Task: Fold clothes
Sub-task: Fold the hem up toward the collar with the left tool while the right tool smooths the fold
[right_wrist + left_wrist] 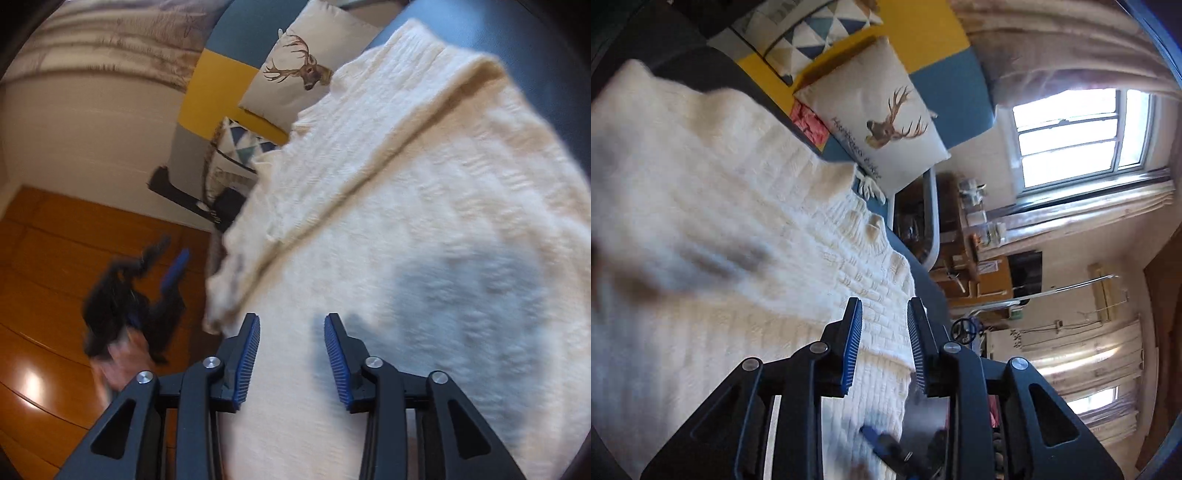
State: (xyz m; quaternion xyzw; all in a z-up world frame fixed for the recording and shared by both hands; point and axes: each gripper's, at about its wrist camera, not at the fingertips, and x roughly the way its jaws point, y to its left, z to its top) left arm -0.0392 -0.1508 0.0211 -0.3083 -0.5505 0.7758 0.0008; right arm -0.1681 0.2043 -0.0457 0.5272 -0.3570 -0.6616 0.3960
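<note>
A cream knitted sweater [738,206] lies spread on a dark blue sofa seat [923,266]. My left gripper [884,306] hovers over the sweater's ribbed edge near the seat's rim. Its blue pads stand apart and press on nothing. In the right wrist view the sweater [424,229] fills the right side, with a folded layer whose edge runs diagonally across it. My right gripper [292,321] is open just above the cloth and grips nothing. The left gripper [164,254] shows blurred off the sweater's left edge, over the floor, with a hand [122,354] behind it.
A white cushion with a deer print [886,122] and a triangle-patterned cushion [809,33] lean on the yellow and blue backrest. Orange wooden floor [55,258] lies beside the sofa. A bright window [1078,136], curtains and cluttered wooden furniture [971,258] stand beyond.
</note>
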